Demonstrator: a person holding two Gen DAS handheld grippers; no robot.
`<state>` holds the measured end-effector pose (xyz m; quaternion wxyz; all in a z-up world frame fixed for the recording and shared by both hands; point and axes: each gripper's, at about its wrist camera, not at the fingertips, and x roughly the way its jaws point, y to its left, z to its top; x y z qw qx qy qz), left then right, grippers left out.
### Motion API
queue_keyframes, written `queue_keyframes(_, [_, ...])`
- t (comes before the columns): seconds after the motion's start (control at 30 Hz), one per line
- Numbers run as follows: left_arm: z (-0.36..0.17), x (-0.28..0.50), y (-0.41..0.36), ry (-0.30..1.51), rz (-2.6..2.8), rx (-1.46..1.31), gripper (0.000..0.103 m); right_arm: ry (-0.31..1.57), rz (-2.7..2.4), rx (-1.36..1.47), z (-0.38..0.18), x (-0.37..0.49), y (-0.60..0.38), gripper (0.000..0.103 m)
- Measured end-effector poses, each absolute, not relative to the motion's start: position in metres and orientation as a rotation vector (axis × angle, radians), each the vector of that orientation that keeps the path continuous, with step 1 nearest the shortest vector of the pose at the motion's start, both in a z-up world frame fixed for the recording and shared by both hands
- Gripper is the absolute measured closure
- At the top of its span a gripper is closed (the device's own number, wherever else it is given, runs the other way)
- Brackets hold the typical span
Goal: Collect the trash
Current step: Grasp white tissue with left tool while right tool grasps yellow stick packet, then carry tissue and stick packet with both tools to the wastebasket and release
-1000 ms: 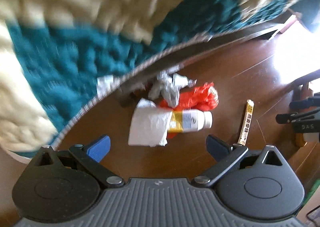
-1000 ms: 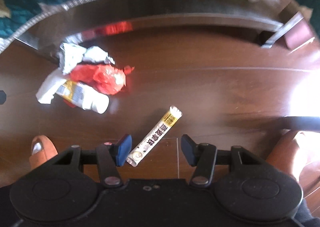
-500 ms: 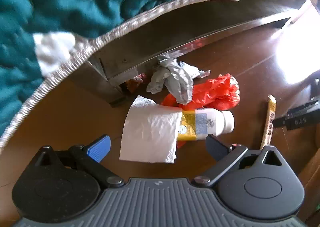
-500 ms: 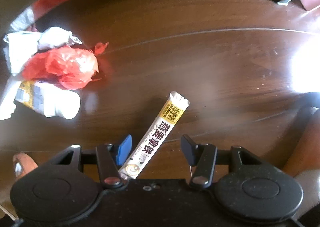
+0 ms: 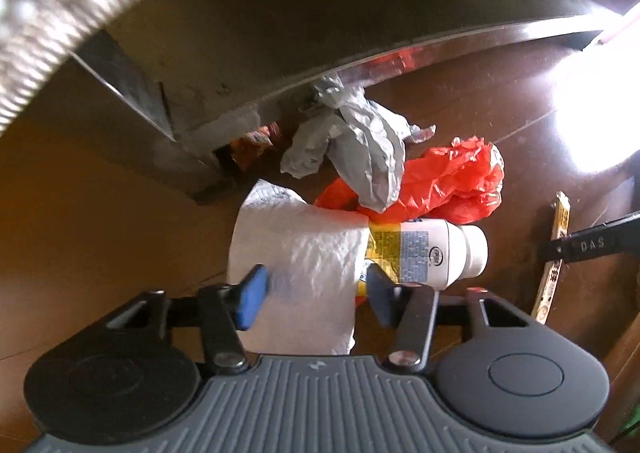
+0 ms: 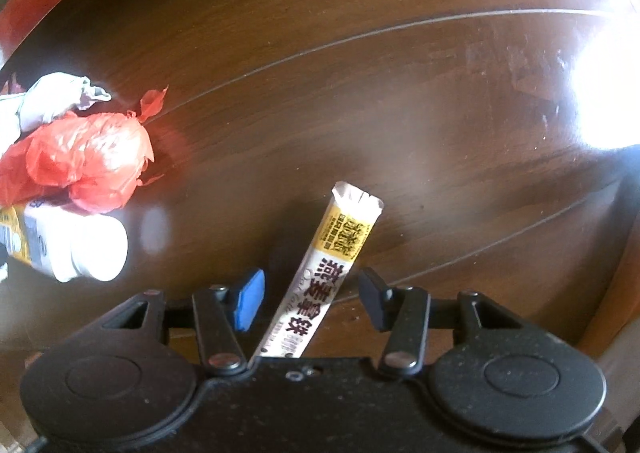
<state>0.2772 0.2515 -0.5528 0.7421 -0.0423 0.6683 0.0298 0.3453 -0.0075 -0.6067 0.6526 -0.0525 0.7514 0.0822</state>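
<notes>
Looks like somebody's home, probably a living room or bedroom. Dark glossy wood floor (image 6: 400, 93) with sun glare on it, a chunky teal knit blanket with a grey trim (image 5: 60, 33) hanging over low furniture (image 5: 280, 33), and everyday litter: tissue (image 5: 304, 253), bottle (image 5: 432, 253), red bag (image 5: 452, 181).

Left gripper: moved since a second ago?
Yes. The left gripper has dropped toward the white tissue on the floor, which now fills more view; its jaws are closing.

Bare floor (image 6: 400, 93) lies open right of the sachet (image 6: 332, 265) (trash pile (image 6: 80, 161) crowds its left).
</notes>
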Motion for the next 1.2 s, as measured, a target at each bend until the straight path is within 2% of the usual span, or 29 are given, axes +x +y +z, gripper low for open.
queue_keyframes(0.1, [-0.555,0.276,0.251,1.471,0.057,-0.107,0.063,1.692,0.154,-0.121,-0.606,0.346,-0.009,0.059])
queue_keyframes(0.17, [-0.557,0.275,0.254,1.475,0.062,-0.128,0.071,1.681,0.141,-0.157,-0.605,0.346,-0.007,0.072])
queue_keyframes(0.23, [-0.56,0.275,0.256,1.479,0.075,-0.144,0.075,1.678,0.141,-0.184,-0.606,0.343,0.002,0.077])
queue_keyframes(0.3, [-0.558,0.273,0.258,1.48,0.079,-0.153,0.087,1.68,0.147,-0.215,-0.607,0.343,0.005,0.079])
queue_keyframes(0.43, [-0.551,0.271,0.261,1.483,0.086,-0.145,0.093,1.673,0.141,-0.257,-0.601,0.34,0.008,0.082])
queue_keyframes(0.8, [-0.487,0.262,0.242,1.47,-0.001,-0.022,0.094,1.552,0.21,-0.274,-0.513,0.317,-0.003,0.084])
queue_keyframes(1.2, [-0.35,0.253,0.193,1.297,-0.085,0.099,0.094,1.255,0.427,-0.226,-0.341,0.297,-0.018,0.084])
